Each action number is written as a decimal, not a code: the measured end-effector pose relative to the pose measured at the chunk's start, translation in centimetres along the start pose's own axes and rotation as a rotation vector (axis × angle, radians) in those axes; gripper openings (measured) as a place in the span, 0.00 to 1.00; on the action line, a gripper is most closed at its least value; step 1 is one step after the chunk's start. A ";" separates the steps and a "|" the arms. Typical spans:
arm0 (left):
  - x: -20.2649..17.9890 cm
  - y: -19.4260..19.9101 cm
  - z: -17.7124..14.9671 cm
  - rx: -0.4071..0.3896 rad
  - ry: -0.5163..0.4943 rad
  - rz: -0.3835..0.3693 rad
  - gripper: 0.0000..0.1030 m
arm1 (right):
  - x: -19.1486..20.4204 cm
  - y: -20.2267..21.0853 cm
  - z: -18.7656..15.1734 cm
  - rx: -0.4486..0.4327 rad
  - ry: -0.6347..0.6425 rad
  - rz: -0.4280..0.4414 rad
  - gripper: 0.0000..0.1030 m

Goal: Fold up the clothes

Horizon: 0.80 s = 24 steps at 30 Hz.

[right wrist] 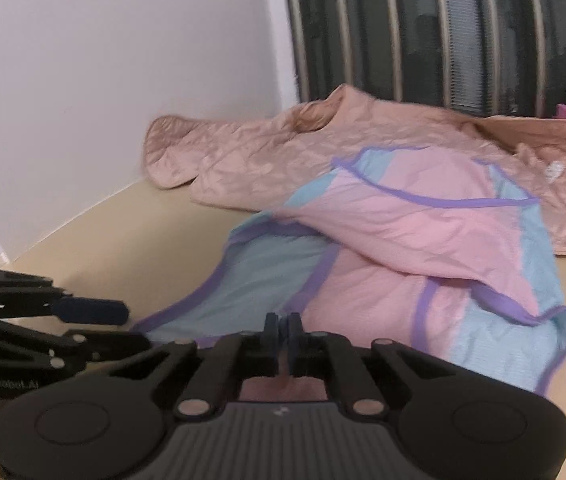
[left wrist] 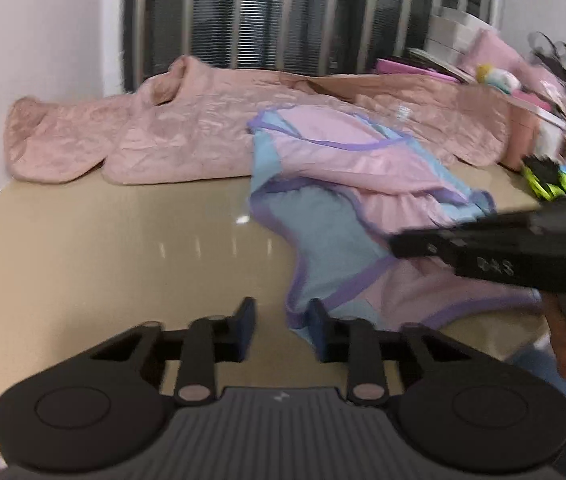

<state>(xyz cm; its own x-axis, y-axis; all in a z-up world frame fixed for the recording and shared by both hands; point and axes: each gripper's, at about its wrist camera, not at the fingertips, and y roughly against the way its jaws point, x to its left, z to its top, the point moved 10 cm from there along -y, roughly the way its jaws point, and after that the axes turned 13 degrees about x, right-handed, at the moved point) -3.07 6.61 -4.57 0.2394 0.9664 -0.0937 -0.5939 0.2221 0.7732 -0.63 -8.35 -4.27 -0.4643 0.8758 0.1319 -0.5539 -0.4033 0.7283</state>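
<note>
A smooth, glossy beige table (left wrist: 103,248) fills the lower part of both views and meets a plain white wall (right wrist: 103,80) at the far left. Behind it stands a dark window (left wrist: 263,12) with pale upright bars and fine horizontal slats.

Along the table's far edge lies a quilt (left wrist: 163,136): salmon-pink, satiny, stitched and crinkled, with rounded lobes at its left end.

In front of it, partly overlapping it, lies the garment (right wrist: 403,232): thin pink fabric with light-blue panels, every edge bound in purple tape. It is crumpled, its upper layer folded down over the lower, and its near hem reaches the table's front edge.

At the far right is blurred clutter (left wrist: 543,120), pink and neon-yellow, too smeared to name.

The right gripper (right wrist: 283,330), matte black, has its dark-blue pads pressed together with no cloth seen between them; it hovers over the near hem.

The left gripper (left wrist: 281,330) has its pads narrowly apart, gripping nothing; the right-hand pad overlaps the hem's blue corner, though contact is unclear.
</note>
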 end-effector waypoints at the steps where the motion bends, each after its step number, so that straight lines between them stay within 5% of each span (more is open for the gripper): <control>1: 0.4 0.3 0.2 -0.012 0.030 -0.014 0.21 | -0.1 0.1 -0.2 -0.005 -0.010 0.003 0.03; 4: 0.8 1.6 1.0 -0.069 0.072 -0.040 0.32 | -0.3 1.0 -0.3 -0.035 -0.032 0.007 0.08; 5: 0.8 2.1 1.2 -0.087 0.075 -0.047 0.43 | -0.5 1.8 -0.2 -0.045 -0.031 -0.003 0.16; 8: -0.3 2.6 1.3 -0.087 0.023 -0.055 0.50 | -2.1 5.3 -0.2 -0.110 -0.013 -0.058 0.42; 13: -2.7 1.6 0.8 -0.078 -0.068 -0.047 0.61 | -6.9 9.6 -4.2 -0.086 0.013 -0.227 0.34; 15: -3.4 0.9 0.6 -0.065 -0.094 -0.019 0.59 | -7.2 9.4 -5.7 -0.047 0.007 -0.206 0.26; 18: -3.8 -0.2 0.2 -0.026 -0.117 0.050 0.36 | -8.0 8.9 -6.7 -0.028 -0.052 -0.190 0.20; 19: -3.6 -0.4 0.1 -0.020 -0.114 0.062 0.33 | -8.4 8.5 -6.8 -0.014 -0.078 -0.189 0.03; 22: -3.2 -0.3 0.1 -0.009 -0.094 0.066 0.18 | -9.4 8.0 -6.7 -0.021 -0.131 -0.161 0.01; 24: -3.1 -0.4 0.3 -0.006 -0.067 0.052 0.18 | -9.5 8.2 -6.3 -0.037 -0.128 -0.163 0.01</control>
<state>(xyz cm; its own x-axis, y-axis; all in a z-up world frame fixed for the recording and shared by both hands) -3.33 3.53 -4.39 0.2591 0.9658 -0.0112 -0.6111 0.1729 0.7724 -5.09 -21.67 -3.80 -0.2758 0.9559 0.1007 -0.6403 -0.2609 0.7225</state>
